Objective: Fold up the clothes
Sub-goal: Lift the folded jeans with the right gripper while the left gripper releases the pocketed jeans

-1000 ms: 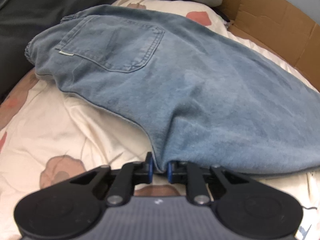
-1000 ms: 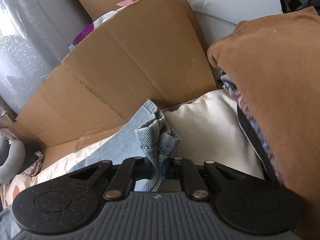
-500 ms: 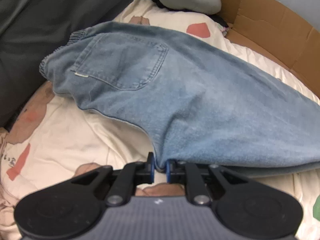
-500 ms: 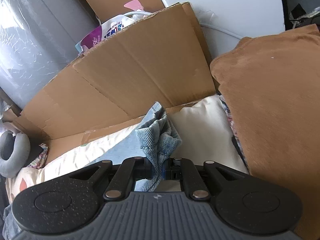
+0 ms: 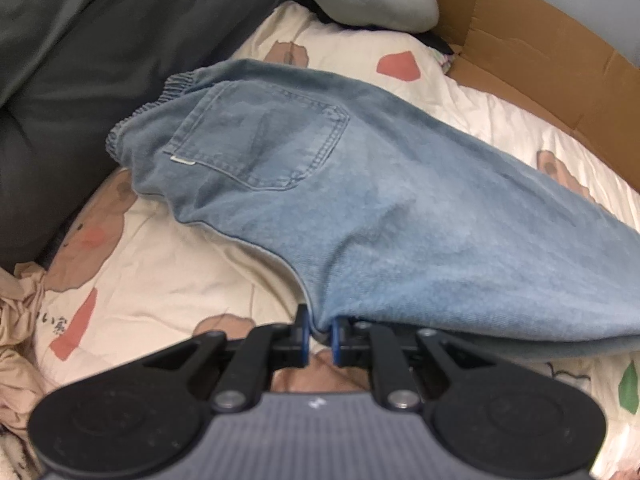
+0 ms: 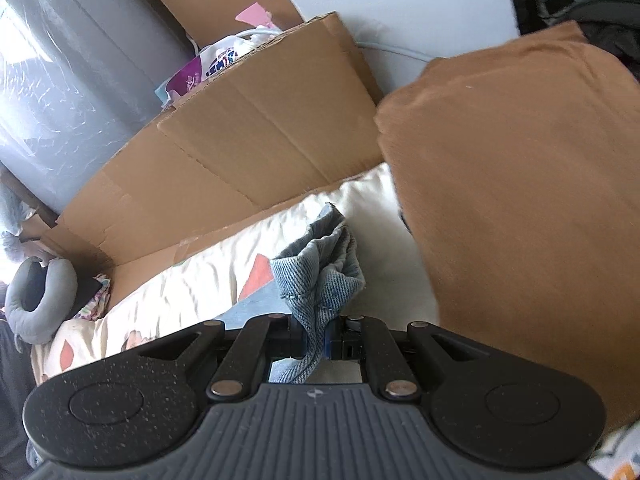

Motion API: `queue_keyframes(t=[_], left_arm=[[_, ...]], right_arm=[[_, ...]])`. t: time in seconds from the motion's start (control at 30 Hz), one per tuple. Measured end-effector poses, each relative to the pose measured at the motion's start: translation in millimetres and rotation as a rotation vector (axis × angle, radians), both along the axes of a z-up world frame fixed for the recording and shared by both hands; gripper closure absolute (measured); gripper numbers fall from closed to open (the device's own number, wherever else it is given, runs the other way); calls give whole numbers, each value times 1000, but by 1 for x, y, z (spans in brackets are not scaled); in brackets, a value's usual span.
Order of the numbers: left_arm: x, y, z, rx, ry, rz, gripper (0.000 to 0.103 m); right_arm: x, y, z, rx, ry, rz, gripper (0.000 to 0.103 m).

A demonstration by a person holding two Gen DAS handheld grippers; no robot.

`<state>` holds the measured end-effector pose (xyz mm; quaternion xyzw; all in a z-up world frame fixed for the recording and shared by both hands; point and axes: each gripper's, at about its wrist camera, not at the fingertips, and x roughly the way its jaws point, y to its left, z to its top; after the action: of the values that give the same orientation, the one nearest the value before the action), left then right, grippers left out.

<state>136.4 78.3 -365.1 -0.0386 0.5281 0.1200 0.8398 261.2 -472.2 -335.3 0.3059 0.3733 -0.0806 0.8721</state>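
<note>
While the dark grey cushion (image 5: 80,80) fills the left side, the left gripper (image 5: 319,336) is clamped on a fold of the jeans (image 5: 360,208) (back pocket up), which lie spread across the patterned bedsheet (image 5: 160,264) toward its right edge. Beside the cardboard (image 6: 248,136) along the far edge, the right gripper (image 6: 316,338) pinches a bunched denim hem, with a brown garment (image 6: 520,208) at the right.
</note>
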Motion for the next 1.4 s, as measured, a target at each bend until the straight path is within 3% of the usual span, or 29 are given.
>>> queue_keyframes(t=[0.43, 0.9, 1.23, 1.4], left_arm=[[-6, -2, 8, -1, 47, -63, 93], [-17, -4, 19, -28, 99, -147, 93], [-33, -21, 12, -60, 165, -212, 93], [-34, -25, 3, -48, 190, -224, 93]], right_arm=[[-111, -17, 11, 87, 35, -64, 97], [-210, -49, 35, 91, 52, -105, 97], [-290, -74, 20, 102, 151, -174, 97], [-309, -76, 3, 107, 190, -188, 97]])
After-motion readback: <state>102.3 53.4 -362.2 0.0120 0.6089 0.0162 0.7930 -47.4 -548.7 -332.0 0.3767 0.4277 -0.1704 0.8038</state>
